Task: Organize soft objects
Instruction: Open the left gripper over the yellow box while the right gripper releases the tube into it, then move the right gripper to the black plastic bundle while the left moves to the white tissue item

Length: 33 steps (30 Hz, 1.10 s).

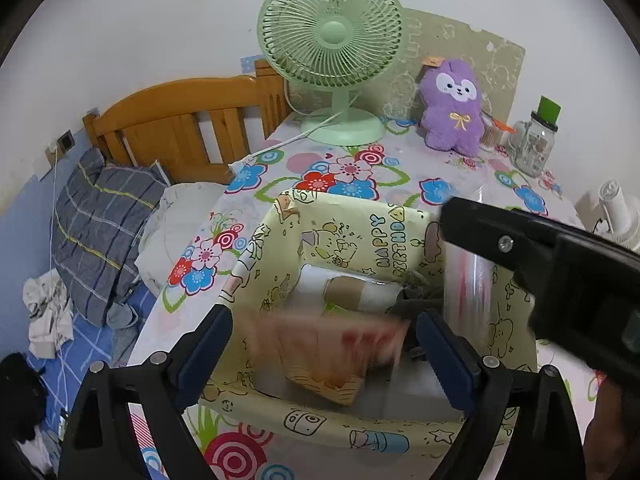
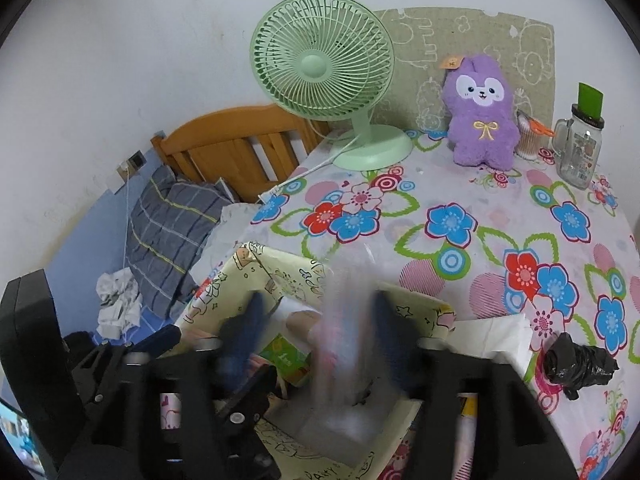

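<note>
A yellow cartoon-print box (image 1: 360, 224) stands open on the flowered tablecloth (image 2: 460, 216). My left gripper (image 1: 324, 340) hangs open over it. A blurred pink-red packet (image 1: 328, 344) lies between its blue pads without touching either. In the box lie a cardboard-core roll (image 1: 352, 288) and a green packet (image 2: 284, 356). My right gripper (image 2: 320, 320) is open above the box's right side. A blurred clear-wrapped pink pack (image 2: 344, 344) is between its pads, and no pad visibly presses it. A purple plush toy (image 2: 480, 120) sits upright at the back.
A green desk fan (image 1: 332, 40) and a glass jar mug (image 2: 578, 148) stand at the table's back. A black bag bundle (image 2: 576, 364) and white tissue (image 2: 496, 332) lie right of the box. Left of the table is a bed with a striped pillow (image 1: 96, 224).
</note>
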Motion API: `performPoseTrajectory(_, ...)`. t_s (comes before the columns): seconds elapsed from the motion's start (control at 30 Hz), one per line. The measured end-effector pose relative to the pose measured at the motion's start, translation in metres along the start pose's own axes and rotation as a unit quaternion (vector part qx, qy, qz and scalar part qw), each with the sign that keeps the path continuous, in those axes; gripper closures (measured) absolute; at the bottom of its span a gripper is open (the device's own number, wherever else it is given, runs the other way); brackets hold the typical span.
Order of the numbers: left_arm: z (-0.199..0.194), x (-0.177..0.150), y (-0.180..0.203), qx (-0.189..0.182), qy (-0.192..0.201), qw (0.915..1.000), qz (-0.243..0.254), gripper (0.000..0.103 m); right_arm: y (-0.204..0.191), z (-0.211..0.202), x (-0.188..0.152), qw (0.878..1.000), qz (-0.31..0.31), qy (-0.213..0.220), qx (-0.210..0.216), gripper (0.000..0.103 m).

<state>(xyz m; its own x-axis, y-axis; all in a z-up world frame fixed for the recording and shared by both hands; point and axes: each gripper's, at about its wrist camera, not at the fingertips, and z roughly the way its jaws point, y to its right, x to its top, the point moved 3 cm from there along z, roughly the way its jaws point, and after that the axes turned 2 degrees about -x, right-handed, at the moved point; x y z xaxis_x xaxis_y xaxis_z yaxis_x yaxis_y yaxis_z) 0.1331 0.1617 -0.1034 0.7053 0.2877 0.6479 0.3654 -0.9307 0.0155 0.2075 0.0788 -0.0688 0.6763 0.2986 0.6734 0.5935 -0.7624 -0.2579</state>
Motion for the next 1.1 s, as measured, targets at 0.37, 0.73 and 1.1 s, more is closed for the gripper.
performPoseTrajectory(0.37,-0.001,-0.001,0.007,0.008,0.0,0.9998,0.015,0.004,0.008,-0.014,-0.001,1.0,0.007,0.014,-0.001,0.031)
performPoseTrajectory(0.73,-0.018,0.002,0.033,-0.009,0.014,0.9993,0.034,0.004,0.026,-0.046,-0.006,0.999,0.013,0.034,-0.016,0.031)
performPoseTrajectory(1.1,-0.036,0.0,0.082,-0.037,0.029,0.9973,0.057,0.004,0.07,-0.091,-0.019,0.996,0.044,0.062,-0.05,0.026)
